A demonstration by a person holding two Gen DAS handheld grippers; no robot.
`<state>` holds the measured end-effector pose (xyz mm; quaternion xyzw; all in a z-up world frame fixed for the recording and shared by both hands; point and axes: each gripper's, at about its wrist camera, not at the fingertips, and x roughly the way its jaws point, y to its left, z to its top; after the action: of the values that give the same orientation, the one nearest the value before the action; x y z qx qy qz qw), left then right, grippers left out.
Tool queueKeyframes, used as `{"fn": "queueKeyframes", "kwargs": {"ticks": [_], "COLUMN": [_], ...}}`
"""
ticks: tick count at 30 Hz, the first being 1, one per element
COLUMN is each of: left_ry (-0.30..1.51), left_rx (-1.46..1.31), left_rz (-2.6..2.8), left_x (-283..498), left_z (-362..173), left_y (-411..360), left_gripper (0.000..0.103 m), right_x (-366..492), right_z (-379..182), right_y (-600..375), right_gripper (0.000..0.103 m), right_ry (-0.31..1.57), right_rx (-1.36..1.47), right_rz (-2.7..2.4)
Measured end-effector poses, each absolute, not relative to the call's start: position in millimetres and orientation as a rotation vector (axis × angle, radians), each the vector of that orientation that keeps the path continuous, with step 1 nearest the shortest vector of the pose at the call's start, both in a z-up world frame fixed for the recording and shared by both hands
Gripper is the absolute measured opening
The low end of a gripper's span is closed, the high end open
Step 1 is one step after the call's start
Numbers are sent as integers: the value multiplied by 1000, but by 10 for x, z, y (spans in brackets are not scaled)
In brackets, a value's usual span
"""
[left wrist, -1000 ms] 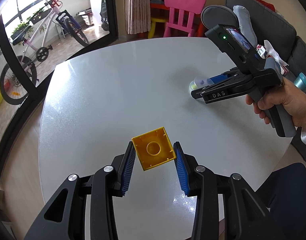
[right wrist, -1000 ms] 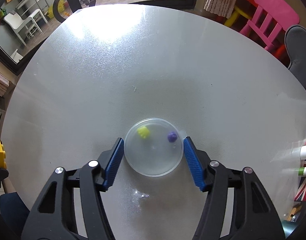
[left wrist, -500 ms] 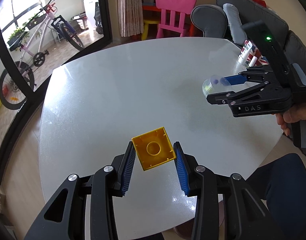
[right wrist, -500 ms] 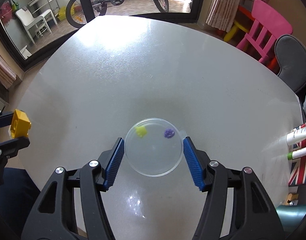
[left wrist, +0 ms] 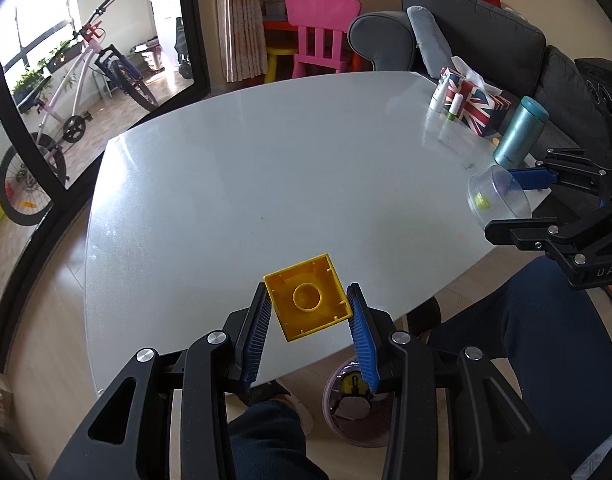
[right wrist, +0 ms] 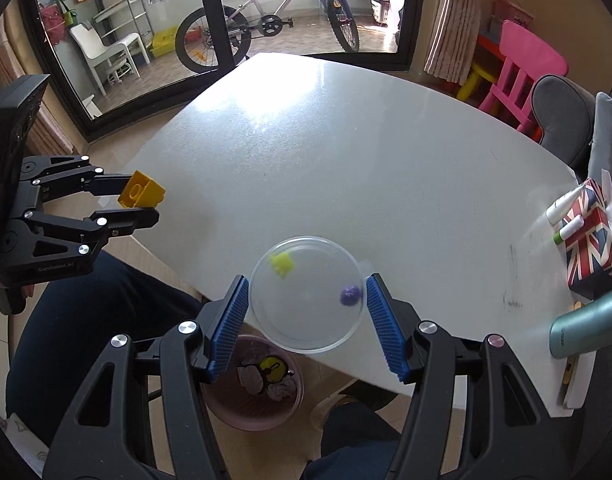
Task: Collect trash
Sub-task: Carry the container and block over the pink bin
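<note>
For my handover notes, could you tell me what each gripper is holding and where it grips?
Left gripper: yellow toy block, pads on two opposite side walls. Right gripper: clear plastic cup, clamped across opposite sides of its wall.

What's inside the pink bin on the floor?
In the bin, the right wrist view shows a yellow round item and crumpled pale scraps. The right gripper and its clear cup cover the bin's far side.
</note>
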<state>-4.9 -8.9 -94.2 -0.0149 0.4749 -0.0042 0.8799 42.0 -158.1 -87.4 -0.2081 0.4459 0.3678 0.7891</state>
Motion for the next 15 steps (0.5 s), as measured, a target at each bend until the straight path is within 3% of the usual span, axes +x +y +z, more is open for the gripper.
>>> {"fn": "queueKeyframes", "kwargs": {"ticks": [15], "left_ry": [1011], "left_rx": [-71], "left_rz": [-52], "left_x": [-594], "left_z": [-959], "left_y": [-449], "left_gripper": [39], "right_x": [-478], "right_z": [-1160], "right_y": [-1894], "right_gripper": [60], "right_ry": [1060], "right_rx": [-434], "right_rz": [855]}}
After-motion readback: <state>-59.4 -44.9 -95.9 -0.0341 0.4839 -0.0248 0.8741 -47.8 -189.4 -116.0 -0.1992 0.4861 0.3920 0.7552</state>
